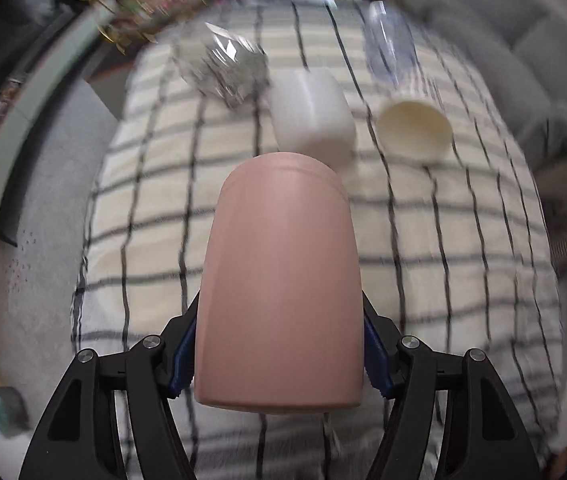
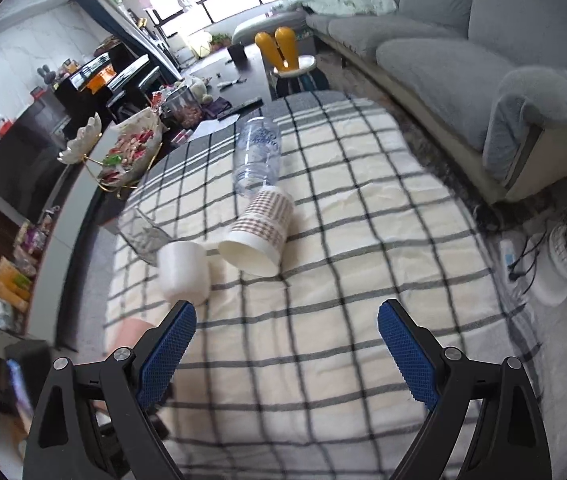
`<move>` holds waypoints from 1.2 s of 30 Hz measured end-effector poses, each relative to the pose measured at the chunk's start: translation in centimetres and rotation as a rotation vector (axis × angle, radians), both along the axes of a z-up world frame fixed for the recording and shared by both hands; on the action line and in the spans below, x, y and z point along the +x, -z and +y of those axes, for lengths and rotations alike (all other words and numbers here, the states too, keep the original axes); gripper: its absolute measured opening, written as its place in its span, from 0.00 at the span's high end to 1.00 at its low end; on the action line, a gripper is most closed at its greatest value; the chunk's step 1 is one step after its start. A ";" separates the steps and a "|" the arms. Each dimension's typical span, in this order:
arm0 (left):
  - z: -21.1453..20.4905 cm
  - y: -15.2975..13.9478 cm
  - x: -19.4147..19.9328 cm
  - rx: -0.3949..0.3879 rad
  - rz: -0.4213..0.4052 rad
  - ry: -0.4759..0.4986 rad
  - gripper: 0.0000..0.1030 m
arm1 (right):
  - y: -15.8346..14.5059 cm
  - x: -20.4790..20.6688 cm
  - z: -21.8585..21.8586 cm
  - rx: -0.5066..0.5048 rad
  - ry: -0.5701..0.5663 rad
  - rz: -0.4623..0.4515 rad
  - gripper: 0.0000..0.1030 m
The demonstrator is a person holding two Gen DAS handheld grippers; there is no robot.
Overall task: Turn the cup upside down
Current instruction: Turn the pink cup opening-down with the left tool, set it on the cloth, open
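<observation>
My left gripper (image 1: 279, 354) is shut on a pink cup (image 1: 279, 280) and holds it above the checked cloth (image 1: 463, 264). The cup fills the middle of the left wrist view, its far end pointing away from me. The view is blurred. A bit of the pink cup (image 2: 133, 332) shows at the lower left of the right wrist view. My right gripper (image 2: 287, 348) is open and empty above the cloth (image 2: 343, 280), near its front.
A white cup (image 2: 183, 272) stands mouth down, also in the left wrist view (image 1: 311, 114). A paper cup (image 2: 261, 232) lies on its side. A clear bottle (image 2: 257, 156) and a glass (image 2: 143, 232) lie beyond. A grey sofa (image 2: 463, 48) is at right.
</observation>
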State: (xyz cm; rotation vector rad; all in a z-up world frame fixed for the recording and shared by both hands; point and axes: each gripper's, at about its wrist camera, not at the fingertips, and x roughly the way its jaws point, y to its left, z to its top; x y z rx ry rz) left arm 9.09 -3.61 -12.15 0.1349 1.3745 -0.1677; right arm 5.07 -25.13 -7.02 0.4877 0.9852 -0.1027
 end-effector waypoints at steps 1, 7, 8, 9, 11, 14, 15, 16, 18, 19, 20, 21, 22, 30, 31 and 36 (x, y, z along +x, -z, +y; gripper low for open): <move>0.0 -0.1 0.6 0.020 0.067 0.002 0.35 | 0.1 0.3 -0.2 0.037 0.006 0.019 0.10; -1.4 -0.6 3.6 0.105 0.316 0.057 0.35 | 1.1 2.1 -1.5 0.162 0.065 0.107 0.10; -1.6 -0.5 4.1 0.109 0.352 0.062 0.35 | 1.3 2.5 -1.5 0.166 0.068 0.120 0.10; -1.9 -0.3 4.5 0.124 0.396 0.069 0.35 | 1.3 2.9 -1.6 0.169 0.069 0.133 0.10; -2.7 0.3 5.3 0.148 0.487 0.088 0.35 | 1.7 3.7 -1.8 0.189 0.070 0.161 0.10; -3.7 1.4 6.6 0.194 0.588 0.101 0.35 | 2.5 5.1 -2.2 0.216 0.066 0.201 0.10; -4.0 1.6 7.3 0.216 0.611 0.112 0.35 | 2.7 5.6 -2.3 0.225 0.067 0.211 0.10; -4.3 1.8 7.8 0.236 0.623 0.124 0.35 | 3.0 5.9 -2.5 0.234 0.069 0.219 0.10; -5.5 2.9 8.5 0.274 0.633 0.155 0.35 | 3.6 6.7 -3.1 0.251 0.080 0.234 0.10; -5.7 3.1 8.8 0.289 0.644 0.167 0.35 | 3.9 7.0 -3.4 0.258 0.086 0.243 0.10; -5.9 3.4 9.1 0.299 0.655 0.176 0.35 | 4.3 7.5 -3.7 0.265 0.090 0.252 0.10; -6.2 3.7 9.4 0.309 0.676 0.186 0.35 | 4.7 7.8 -4.0 0.270 0.092 0.260 0.10; -6.4 4.0 9.6 0.312 0.696 0.190 0.35 | 5.1 8.3 -4.2 0.276 0.092 0.270 0.10; -6.9 5.8 10.5 0.345 0.736 0.190 0.26 | 6.9 9.5 -5.2 0.314 0.107 0.300 0.10; -7.0 5.7 10.5 0.344 0.728 0.196 0.21 | 7.0 9.5 -5.2 0.320 0.108 0.302 0.10; -7.1 4.2 9.5 0.319 0.682 0.214 0.16 | 6.3 9.0 -5.0 0.318 0.107 0.291 0.10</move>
